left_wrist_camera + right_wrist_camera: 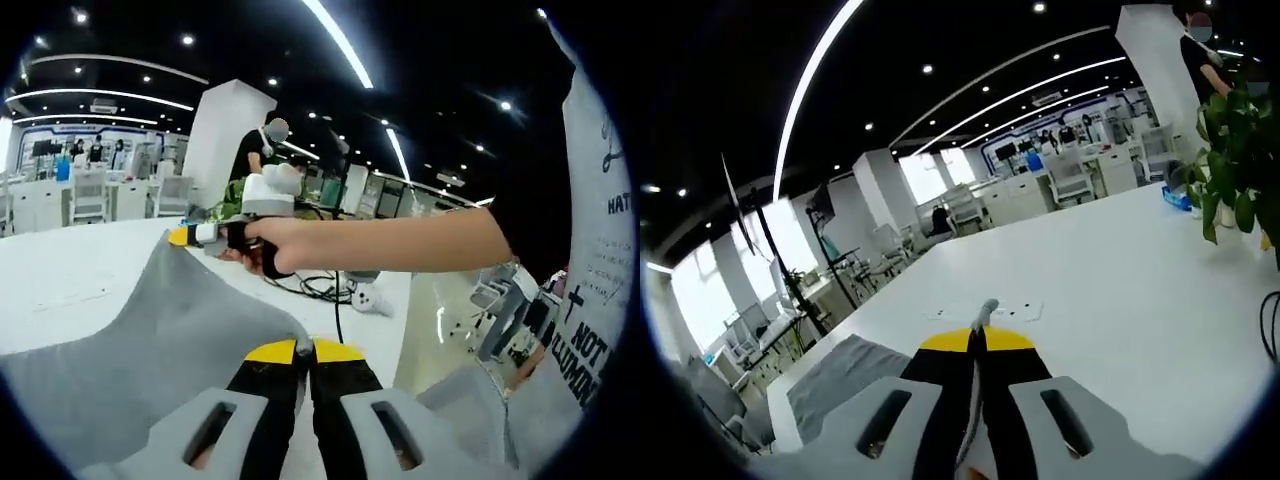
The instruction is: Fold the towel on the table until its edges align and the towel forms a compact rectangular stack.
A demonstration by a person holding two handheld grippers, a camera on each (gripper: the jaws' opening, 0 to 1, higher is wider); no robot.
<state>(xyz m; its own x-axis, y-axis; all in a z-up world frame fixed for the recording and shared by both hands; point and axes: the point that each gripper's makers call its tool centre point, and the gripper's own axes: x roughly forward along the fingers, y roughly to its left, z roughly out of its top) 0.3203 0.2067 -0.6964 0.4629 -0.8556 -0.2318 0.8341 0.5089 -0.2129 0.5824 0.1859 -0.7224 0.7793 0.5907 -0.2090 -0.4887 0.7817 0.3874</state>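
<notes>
**Both grippers pinch the towel, lifted off the table**

In the left gripper view, the left gripper [303, 352] has its yellow-tipped jaws pressed together on a fold of the grey towel [150, 340], which rises to a peak right at the tips. From there the cloth stretches up and away to the left, ending at a far corner clamped in the right gripper [180, 236], which enters from the right side, held by a person's hand [268, 243] on a bare forearm. The towel hangs taut between the two grippers, above the white table [70, 275]. Beyond the hand, black cables [315, 285] and a white plug [367, 298] lie on the table.

In the right gripper view, the right gripper [977, 338] is closed on a thin edge of the towel [984, 312], which sticks up between the tips. More grey cloth [845, 370] lies lower left of the jaws, near the table's [1110, 270] edge. A green plant [1230, 150] stands far to the right. White chairs and desks fill the room behind.
</notes>
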